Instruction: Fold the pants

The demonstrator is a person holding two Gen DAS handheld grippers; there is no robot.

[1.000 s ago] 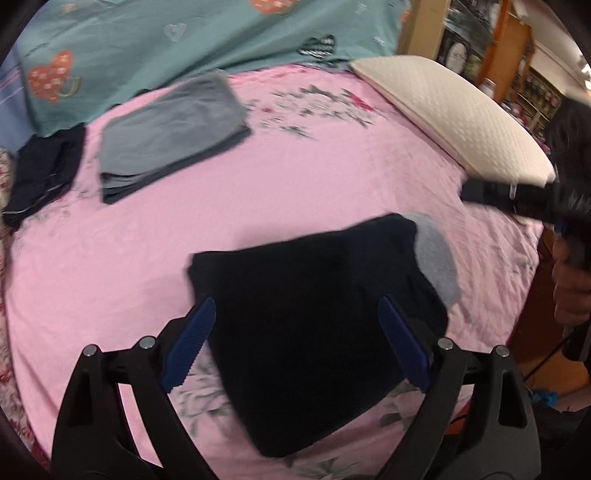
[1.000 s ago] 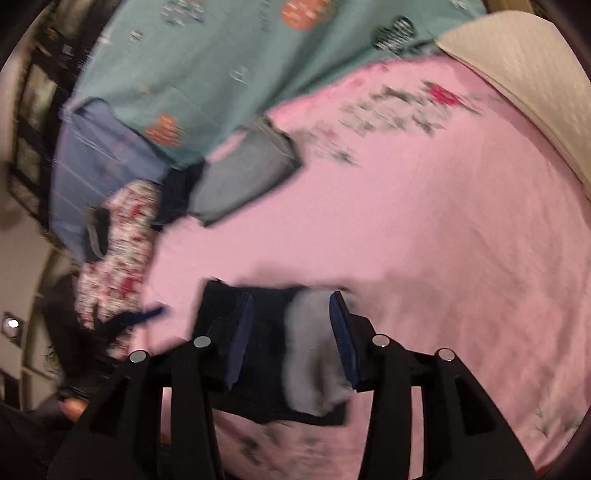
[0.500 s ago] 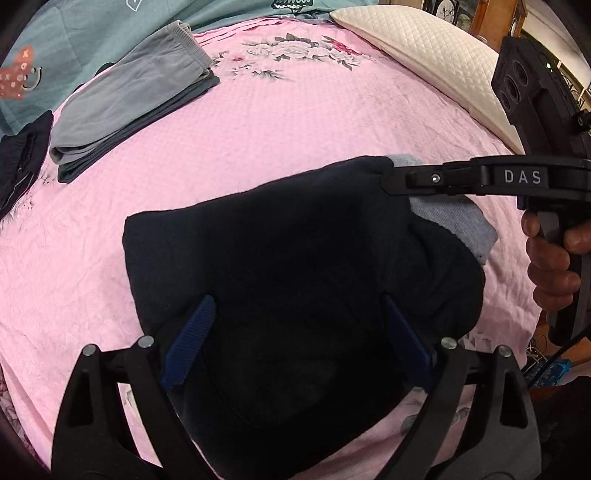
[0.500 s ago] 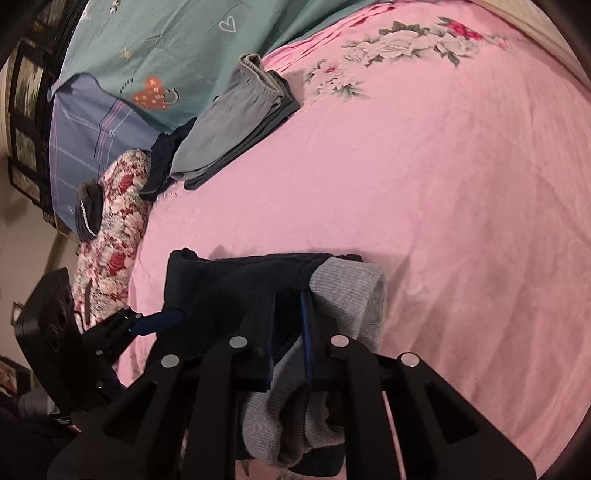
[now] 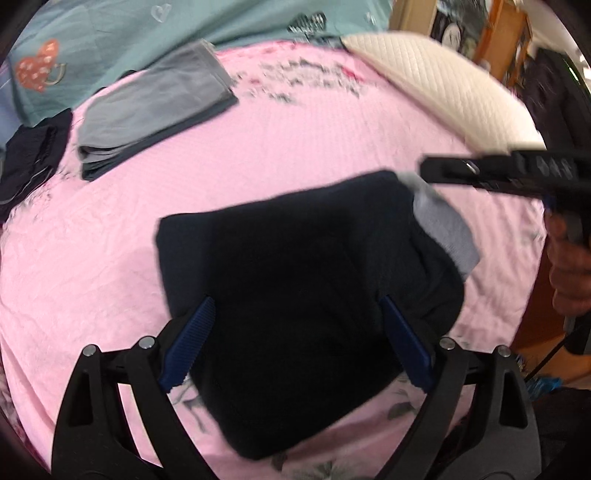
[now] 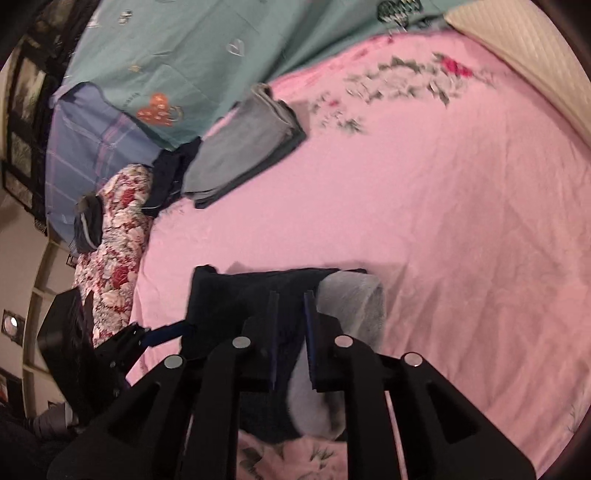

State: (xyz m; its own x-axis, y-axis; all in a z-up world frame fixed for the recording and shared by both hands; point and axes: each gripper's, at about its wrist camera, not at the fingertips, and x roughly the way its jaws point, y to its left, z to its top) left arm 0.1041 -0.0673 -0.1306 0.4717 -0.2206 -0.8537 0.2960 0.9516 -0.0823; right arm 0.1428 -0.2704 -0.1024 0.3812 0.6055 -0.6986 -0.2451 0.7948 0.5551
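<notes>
The dark navy pants (image 5: pixel 306 295) lie folded on the pink bed sheet (image 5: pixel 295 140), with a grey inner lining (image 5: pixel 443 225) showing at the right corner. My left gripper (image 5: pixel 295 339) is open and hovers over the pants' near part with nothing between its blue pads. My right gripper (image 6: pixel 291 332) is nearly closed on the pants (image 6: pixel 251 291) beside the grey lining (image 6: pixel 351 295). It reaches in from the right in the left wrist view (image 5: pixel 443 171).
A folded grey garment (image 5: pixel 155 107) and a dark garment (image 5: pixel 33 155) lie at the bed's far left. A teal blanket (image 5: pixel 147 33) lies behind them. A cream pillow (image 5: pixel 443 88) lies at the far right. A floral cushion (image 6: pixel 114 236) lies at the bed's left side.
My right gripper closed from open onto the pants' edge by the grey lining. My left gripper stayed open, dipped closer over the pants, then drew back a little.
</notes>
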